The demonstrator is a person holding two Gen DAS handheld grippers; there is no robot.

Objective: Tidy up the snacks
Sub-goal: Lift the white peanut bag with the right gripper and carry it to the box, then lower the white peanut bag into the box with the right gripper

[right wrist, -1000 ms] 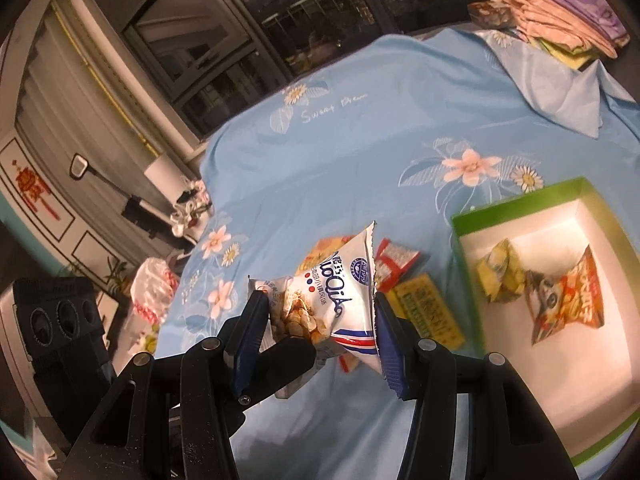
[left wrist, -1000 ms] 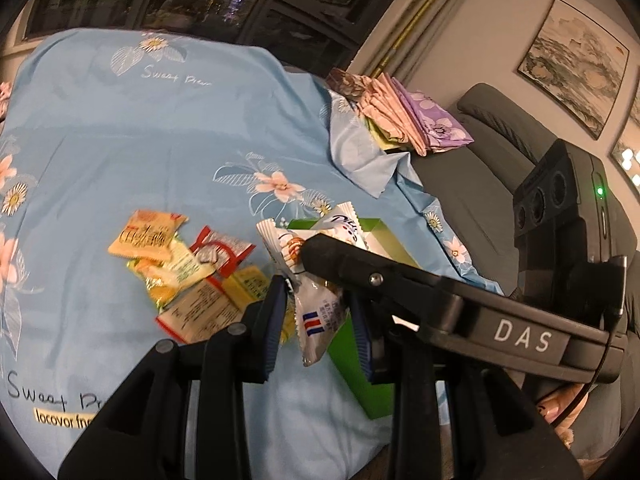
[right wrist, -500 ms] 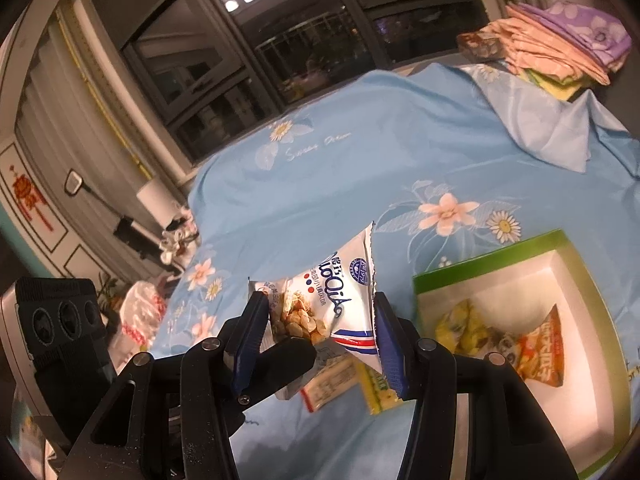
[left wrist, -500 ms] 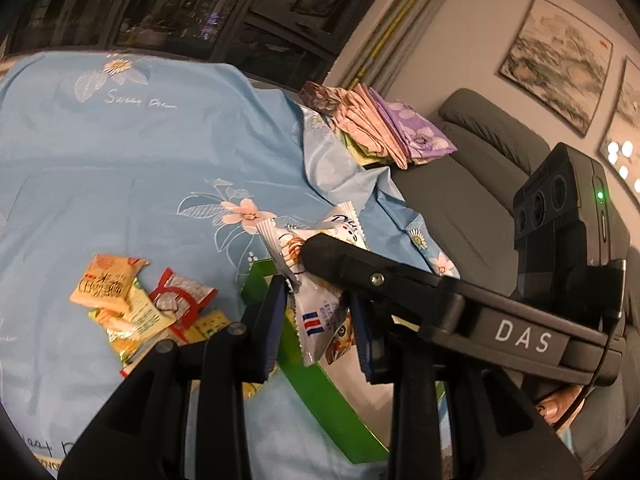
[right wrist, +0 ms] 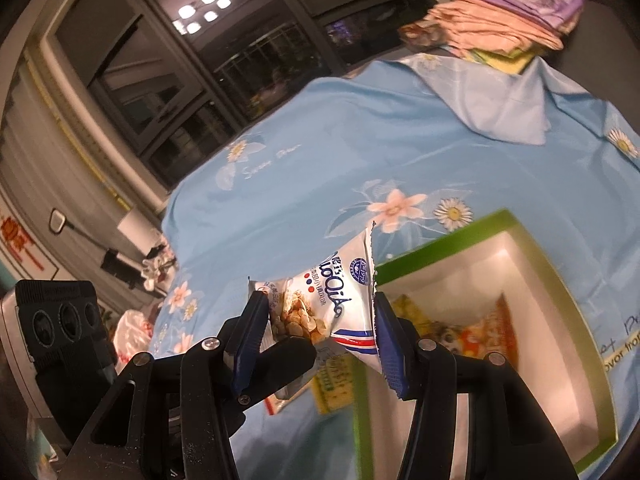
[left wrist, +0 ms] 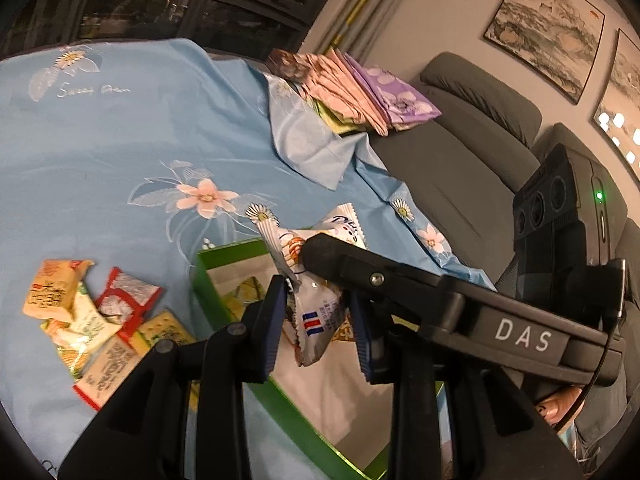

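Both grippers have carried the white snack bag (right wrist: 336, 300) sideways since a second ago, from above the loose packets to the near corner of the green box (right wrist: 552, 280), which now fills far more of each view. Each tool tips forward and downward over the blue flowered cloth (left wrist: 120, 152). The right gripper (right wrist: 320, 332) stands partly open with its blue pads pressed on the two side edges of the bag, so the printed face spans the gap. The left gripper (left wrist: 320, 316) is closed much narrower and pinches the same bag lower down, near its crimped end; in the left wrist view the right tool's black finger crosses in front of the bag's top and hides part of it. Beneath the bag, inside the box's white interior, lie a yellow packet (right wrist: 412, 312) and an orange packet (right wrist: 488, 328), half covered by the right gripper's finger. Left of the left gripper a cluster of loose snack packets (left wrist: 92, 320) lies on the cloth, just outside the box wall. Well beyond both tools, a stack of folded cloths (left wrist: 352, 92) rests at the cloth's far edge, beside a grey sofa (left wrist: 460, 128). A fingertip of the person (left wrist: 556, 404) shows under the right tool's handle.
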